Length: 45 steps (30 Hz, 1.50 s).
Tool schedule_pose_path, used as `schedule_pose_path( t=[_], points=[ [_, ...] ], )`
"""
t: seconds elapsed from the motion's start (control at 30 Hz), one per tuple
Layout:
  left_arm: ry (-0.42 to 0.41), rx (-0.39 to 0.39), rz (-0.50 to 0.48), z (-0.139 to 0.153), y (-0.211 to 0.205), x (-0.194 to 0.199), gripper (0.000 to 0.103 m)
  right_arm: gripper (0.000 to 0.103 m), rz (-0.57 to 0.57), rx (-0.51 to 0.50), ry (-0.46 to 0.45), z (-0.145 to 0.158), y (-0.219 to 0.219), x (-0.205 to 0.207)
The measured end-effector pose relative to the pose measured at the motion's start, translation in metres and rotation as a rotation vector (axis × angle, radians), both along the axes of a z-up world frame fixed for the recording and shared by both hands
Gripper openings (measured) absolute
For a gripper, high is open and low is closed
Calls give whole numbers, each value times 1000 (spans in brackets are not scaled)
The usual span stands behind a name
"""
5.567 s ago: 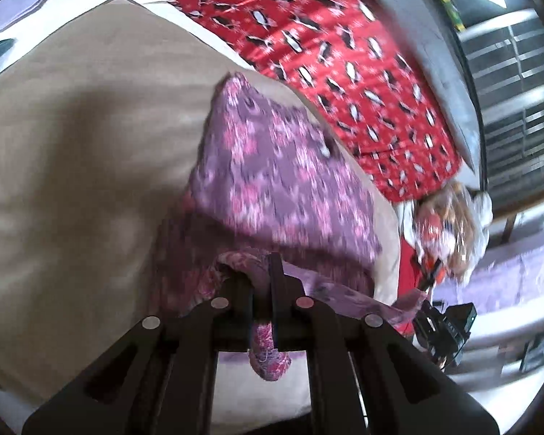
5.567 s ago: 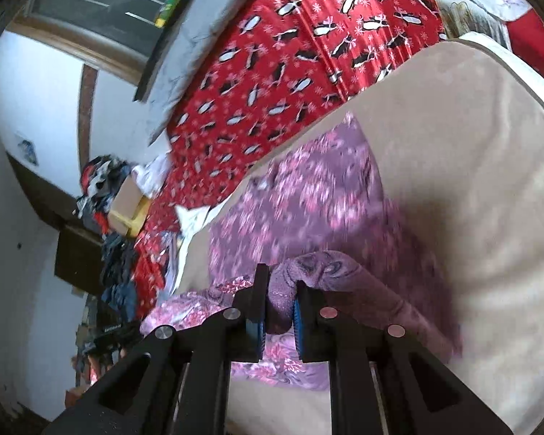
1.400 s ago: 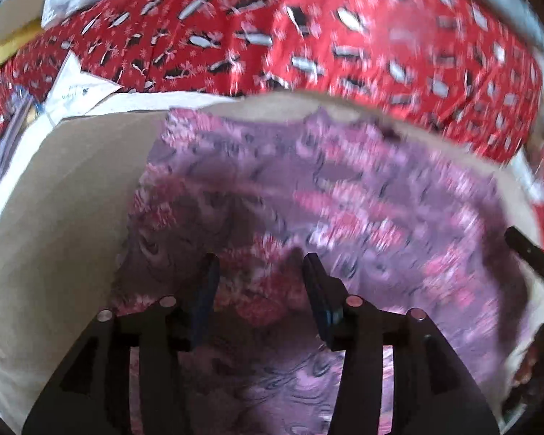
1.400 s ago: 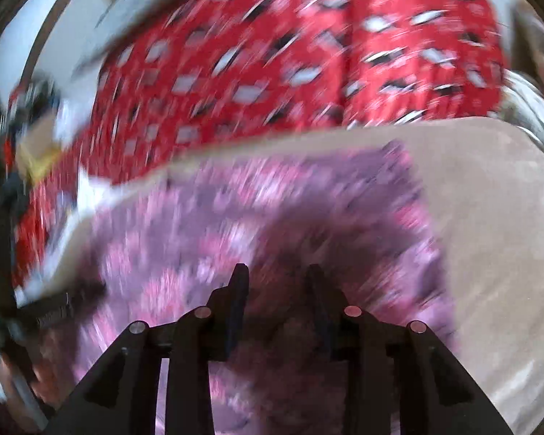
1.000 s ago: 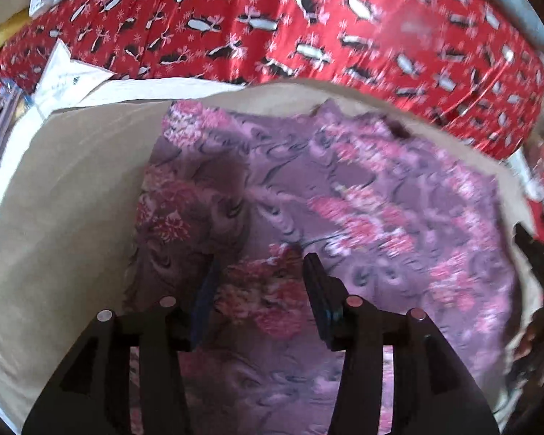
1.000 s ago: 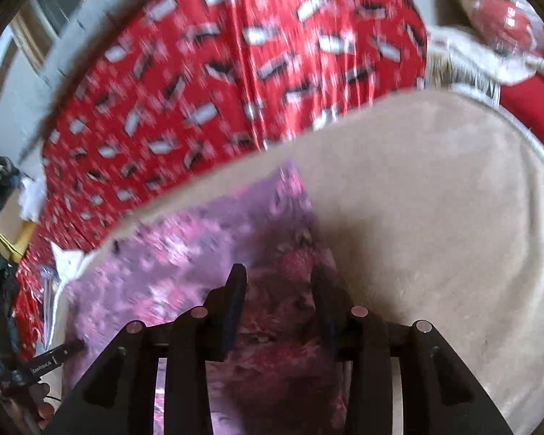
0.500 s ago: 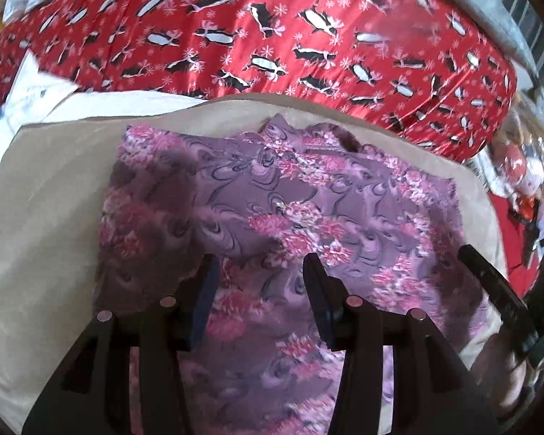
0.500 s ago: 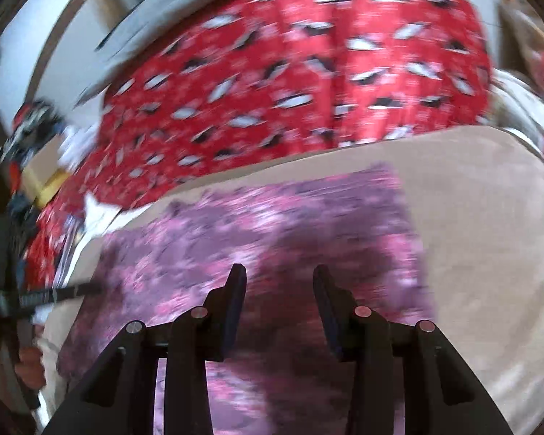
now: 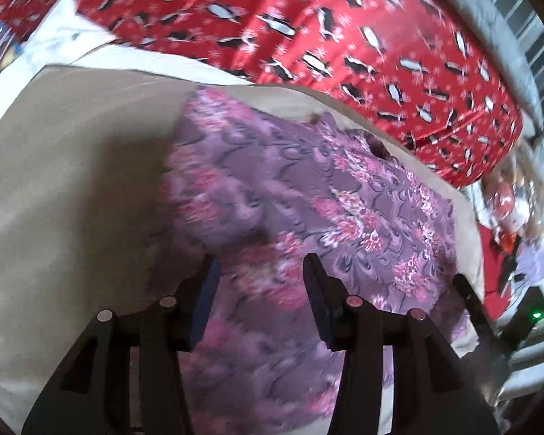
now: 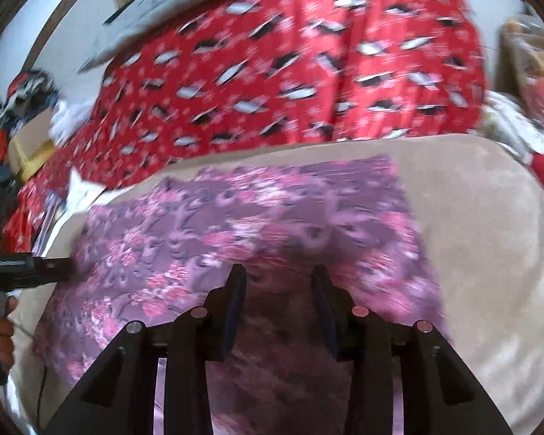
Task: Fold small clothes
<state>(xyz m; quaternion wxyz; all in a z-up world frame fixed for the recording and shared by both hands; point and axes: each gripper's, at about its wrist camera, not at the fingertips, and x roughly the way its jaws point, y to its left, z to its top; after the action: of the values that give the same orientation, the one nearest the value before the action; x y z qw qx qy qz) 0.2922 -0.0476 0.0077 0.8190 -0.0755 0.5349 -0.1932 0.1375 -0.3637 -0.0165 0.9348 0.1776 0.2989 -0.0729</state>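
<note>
A purple garment with pink flowers (image 9: 308, 195) lies spread flat on a beige cushion (image 9: 72, 166); it also shows in the right wrist view (image 10: 257, 217), on the same cushion (image 10: 489, 235). My left gripper (image 9: 259, 264) is open and empty, above the garment's near left part. My right gripper (image 10: 277, 272) is open and empty, above the garment's near edge. The right gripper's finger (image 9: 471, 301) shows at the garment's right side in the left wrist view. The left gripper's finger (image 10: 29, 266) shows at the garment's left side in the right wrist view.
A red penguin-print blanket (image 9: 344, 36) lies behind the cushion, also in the right wrist view (image 10: 290, 72). White papers (image 9: 58, 36) lie at the far left. Clutter and bags (image 9: 511, 199) sit to the right. A cardboard box (image 10: 32, 141) stands at the left.
Both grippers held the garment shut 5.6 s ago and have since let go. In the last second the left view swung left, and the right view keeps shifting over the spread garment.
</note>
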Motion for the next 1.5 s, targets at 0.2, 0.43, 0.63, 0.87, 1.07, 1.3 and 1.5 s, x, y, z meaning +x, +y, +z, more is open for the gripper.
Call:
schedule_pose_path(
  t=[0.2, 0.43, 0.63, 0.87, 1.07, 1.3, 1.5],
  points=[
    [101, 8, 7, -24, 23, -12, 45, 39, -47, 121, 89, -19, -18, -11],
    [212, -215, 105, -13, 75, 1, 45, 49, 183, 93, 63, 7, 65, -15],
    [274, -219, 61, -21, 85, 7, 45, 49, 593, -85, 116, -2, 211, -9],
    [287, -208, 15, -22, 88, 22, 45, 53, 746, -398, 93, -19, 303, -11],
    [301, -208, -18, -27, 71, 27, 47, 53, 620, -314, 91, -15, 263, -11],
    [334, -176, -14, -41, 55, 27, 47, 55, 567, -246, 119, -5, 223, -7],
    [333, -145, -25, -37, 53, 24, 47, 55, 617, -288, 122, -10, 251, -11]
  ],
)
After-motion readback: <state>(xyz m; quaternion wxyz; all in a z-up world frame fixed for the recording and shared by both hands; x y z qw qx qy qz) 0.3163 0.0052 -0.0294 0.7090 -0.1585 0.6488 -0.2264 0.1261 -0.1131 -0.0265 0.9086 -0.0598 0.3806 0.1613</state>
